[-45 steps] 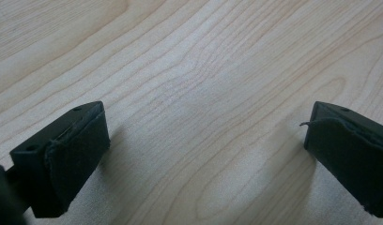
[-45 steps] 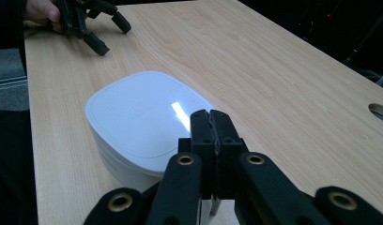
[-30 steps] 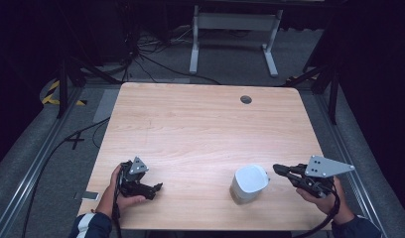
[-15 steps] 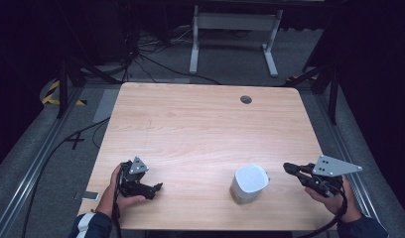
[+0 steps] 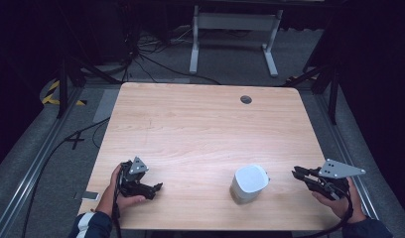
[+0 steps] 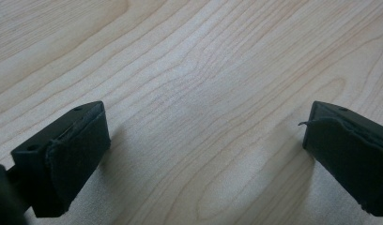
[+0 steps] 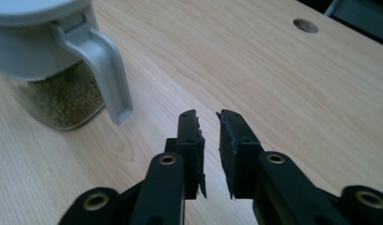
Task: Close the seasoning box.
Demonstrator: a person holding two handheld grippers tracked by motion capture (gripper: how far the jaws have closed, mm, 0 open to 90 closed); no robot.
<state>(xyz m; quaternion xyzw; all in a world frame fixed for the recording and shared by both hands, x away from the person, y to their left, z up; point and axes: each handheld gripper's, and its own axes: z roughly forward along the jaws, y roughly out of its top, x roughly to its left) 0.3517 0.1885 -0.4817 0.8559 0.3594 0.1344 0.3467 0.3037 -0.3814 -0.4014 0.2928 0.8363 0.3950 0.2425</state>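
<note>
Nearest the person's edge of the worktop (image 5: 200, 124), both hands sit low and wide apart, one at each front corner, with a jar (image 5: 249, 183) between them but much closer to the right side. The left gripper (image 5: 153, 188) rests just over the wood, its fingers (image 6: 67, 159) spread wide with nothing but bare grain between them; held like that it looks parked, ready rather than working. The right gripper (image 5: 296, 173) hovers off the right edge, pointing inward at the jar, its fingers (image 7: 189, 140) drawn almost together with only a thin slit left and nothing caught in it. I judge that narrow set suits a small target, and the likely one is the grey latch handle (image 7: 107, 75) that hangs down the jar's side facing that hand.

The jar stands upright on the front right part of the worktop, a clear body with a pale lid (image 5: 251, 177), and through the glass in the right gripper view some greenish grainy filling (image 7: 63, 98) shows. It is apart from both grippers, untouched. Standing with its handle turned toward the right hand, it seems placed so that hand can reach the latch straight on.

Farther off the wood lies bare up to a round cable hole (image 5: 245, 99) near the back edge, and beyond that a white stand (image 5: 230, 29) sits on the dark floor.
</note>
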